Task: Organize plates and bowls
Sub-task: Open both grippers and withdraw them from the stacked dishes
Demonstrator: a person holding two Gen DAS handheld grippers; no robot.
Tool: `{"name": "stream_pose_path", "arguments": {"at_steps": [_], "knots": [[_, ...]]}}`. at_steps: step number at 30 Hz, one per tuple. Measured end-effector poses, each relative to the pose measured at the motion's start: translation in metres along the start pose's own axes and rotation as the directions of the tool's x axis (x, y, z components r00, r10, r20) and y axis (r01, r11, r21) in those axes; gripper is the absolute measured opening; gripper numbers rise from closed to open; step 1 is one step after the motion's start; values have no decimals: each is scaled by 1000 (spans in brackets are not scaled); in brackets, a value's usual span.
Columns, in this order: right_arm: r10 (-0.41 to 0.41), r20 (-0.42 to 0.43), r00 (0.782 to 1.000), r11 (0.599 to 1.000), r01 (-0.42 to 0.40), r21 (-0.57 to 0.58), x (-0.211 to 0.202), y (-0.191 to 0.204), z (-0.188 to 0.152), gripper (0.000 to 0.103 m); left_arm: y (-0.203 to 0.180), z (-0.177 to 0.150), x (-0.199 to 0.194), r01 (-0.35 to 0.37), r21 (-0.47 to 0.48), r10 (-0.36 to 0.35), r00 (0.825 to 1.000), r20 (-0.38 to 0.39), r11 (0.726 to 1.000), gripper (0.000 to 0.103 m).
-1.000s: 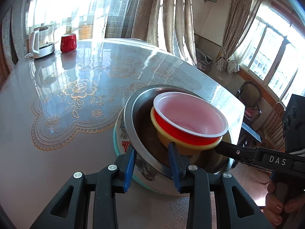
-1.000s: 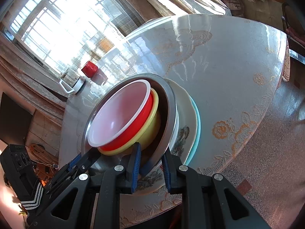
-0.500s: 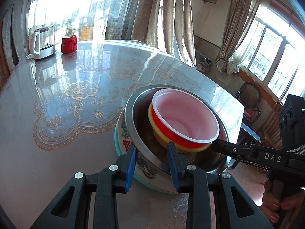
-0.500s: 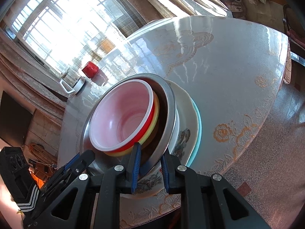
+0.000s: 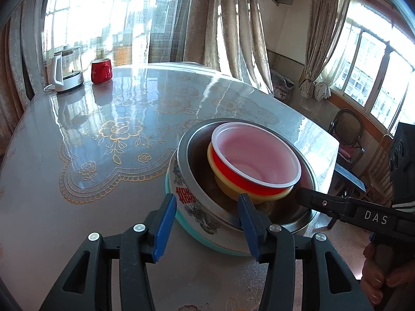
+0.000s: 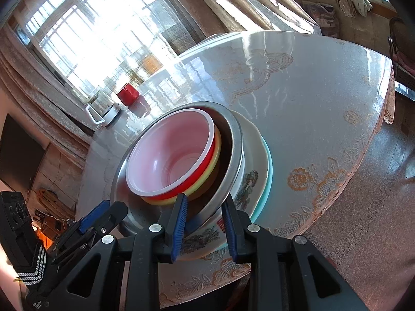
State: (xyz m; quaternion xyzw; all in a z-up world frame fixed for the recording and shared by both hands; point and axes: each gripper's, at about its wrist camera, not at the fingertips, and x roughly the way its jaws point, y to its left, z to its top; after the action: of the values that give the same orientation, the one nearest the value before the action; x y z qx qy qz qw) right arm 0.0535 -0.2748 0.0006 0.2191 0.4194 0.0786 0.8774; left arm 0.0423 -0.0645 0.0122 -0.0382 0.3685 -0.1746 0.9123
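A stack stands near the table's front edge: a teal plate (image 5: 205, 241), a patterned white bowl (image 5: 192, 207), a steel bowl (image 5: 186, 160), a yellow bowl (image 5: 233, 191) and a red bowl with a pale inside (image 5: 256, 153) on top. My left gripper (image 5: 205, 223) is open, its jaws straddling the near rim of the steel and patterned bowls. My right gripper (image 6: 203, 220) is open too, its jaws either side of the steel bowl's rim (image 6: 225, 191) from the other side. The right gripper's finger also shows in the left wrist view (image 5: 337, 204).
A red mug (image 5: 101, 70) and a white kettle (image 5: 66, 71) stand at the far edge of the round table (image 5: 103, 142). Curtains and windows lie behind. A chair (image 5: 347, 134) stands on the floor to the right.
Both grippers have opened from the steel bowl's rim. The stack has come down level onto the table, and the red and yellow bowls have settled inside the steel bowl.
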Motion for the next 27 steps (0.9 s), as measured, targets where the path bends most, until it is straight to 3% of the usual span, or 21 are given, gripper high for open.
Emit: {"name": "stream_pose_path", "arguments": {"at_steps": [5, 16, 27], "knots": [[-5, 12, 1000, 1000, 5, -13, -2, 2, -1, 29, 3, -2, -5, -12, -11, 12, 1000, 5, 1000, 62], [-17, 124, 992, 993, 32, -116, -24, 7, -19, 33, 10, -15, -15, -34, -35, 34, 999, -5, 999, 77], [-76, 201, 977, 965, 123, -234, -32, 20, -39, 38, 11, -38, -19, -75, -23, 74, 996, -45, 997, 88]]}}
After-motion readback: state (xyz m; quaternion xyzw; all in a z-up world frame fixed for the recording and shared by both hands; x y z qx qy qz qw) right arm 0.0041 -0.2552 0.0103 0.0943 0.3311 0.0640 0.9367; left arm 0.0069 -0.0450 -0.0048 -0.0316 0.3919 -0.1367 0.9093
